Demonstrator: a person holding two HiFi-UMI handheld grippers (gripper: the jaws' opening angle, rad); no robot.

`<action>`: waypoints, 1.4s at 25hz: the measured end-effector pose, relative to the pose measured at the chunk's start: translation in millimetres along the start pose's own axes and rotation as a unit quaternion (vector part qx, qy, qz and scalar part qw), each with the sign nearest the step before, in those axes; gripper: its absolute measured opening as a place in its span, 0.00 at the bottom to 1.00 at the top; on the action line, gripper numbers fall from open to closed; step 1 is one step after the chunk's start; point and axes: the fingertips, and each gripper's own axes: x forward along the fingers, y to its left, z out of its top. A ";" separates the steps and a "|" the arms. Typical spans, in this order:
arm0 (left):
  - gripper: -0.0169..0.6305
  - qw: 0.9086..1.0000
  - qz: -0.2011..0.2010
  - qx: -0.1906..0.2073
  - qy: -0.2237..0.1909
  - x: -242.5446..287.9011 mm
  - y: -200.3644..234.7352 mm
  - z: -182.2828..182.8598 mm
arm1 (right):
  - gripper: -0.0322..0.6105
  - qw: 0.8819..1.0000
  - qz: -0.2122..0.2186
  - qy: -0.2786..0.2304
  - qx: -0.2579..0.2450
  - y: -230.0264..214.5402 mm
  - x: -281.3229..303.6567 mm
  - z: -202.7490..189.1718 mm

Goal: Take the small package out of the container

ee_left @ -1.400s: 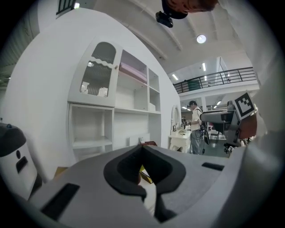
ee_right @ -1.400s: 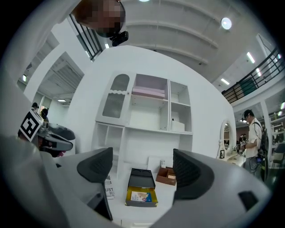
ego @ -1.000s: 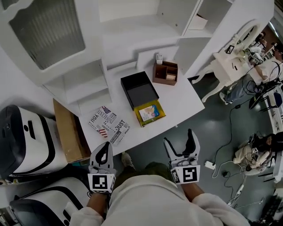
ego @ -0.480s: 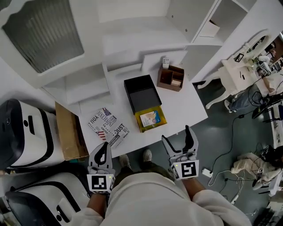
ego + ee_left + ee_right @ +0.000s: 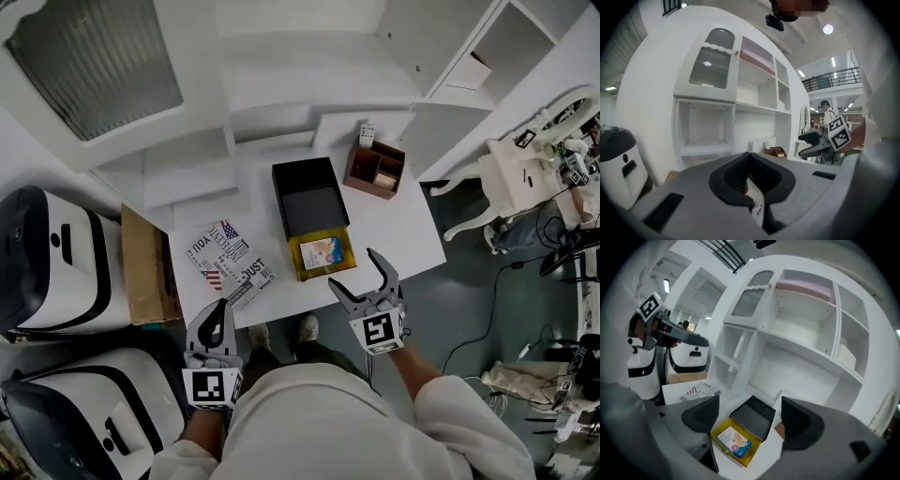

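From the head view, my left gripper (image 5: 219, 314) is hanging low at the near edge of the white table (image 5: 403, 234), jaws clenched together on nothing. My right gripper (image 5: 355, 272) is spreading its jaws wide, also empty. Just ahead of those open jaws and slightly to their left, the yellow container (image 5: 296, 263) is sitting on the table with the small package (image 5: 323, 250) lying flat inside it. A black tray (image 5: 309, 199) is touching the container's far edge. Farther ahead and to the right, a brown wooden organizer (image 5: 375, 171) is standing. A printed paper (image 5: 230, 262) is lying just ahead of my left jaws.

In the left gripper view, my two jaws are pressing tip to tip. Only a sliver of the printed paper is showing through the gap below them. My right gripper is showing off to the right.

In the right gripper view, my jaws are standing far apart, touching nothing. The yellow container is showing between them, below and ahead, the package resting in it, and the black tray is lying beyond it.

Since half a second ago, my right gripper has been moving forward and leftward, reaching the table's edge near the container. My left gripper is staying where it was, and the package has not shifted.
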 end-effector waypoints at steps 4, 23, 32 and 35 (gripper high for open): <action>0.04 1.000 0.019 -0.006 0.010 -3.5 4.5 -7.6 | 0.70 0.997 0.048 0.040 -0.052 12.4 29.8 -38.0; 0.04 0.994 0.098 -0.028 0.044 -23.9 30.2 -35.7 | 0.70 0.921 0.270 0.194 -0.205 66.0 123.6 -169.5; 0.04 0.989 0.129 -0.035 0.064 -31.7 39.9 -46.7 | 0.70 0.884 0.327 0.237 -0.236 78.8 145.6 -209.3; 0.04 0.987 0.139 -0.039 0.070 -34.0 43.0 -51.6 | 0.70 0.874 0.340 0.249 -0.243 80.8 152.3 -219.1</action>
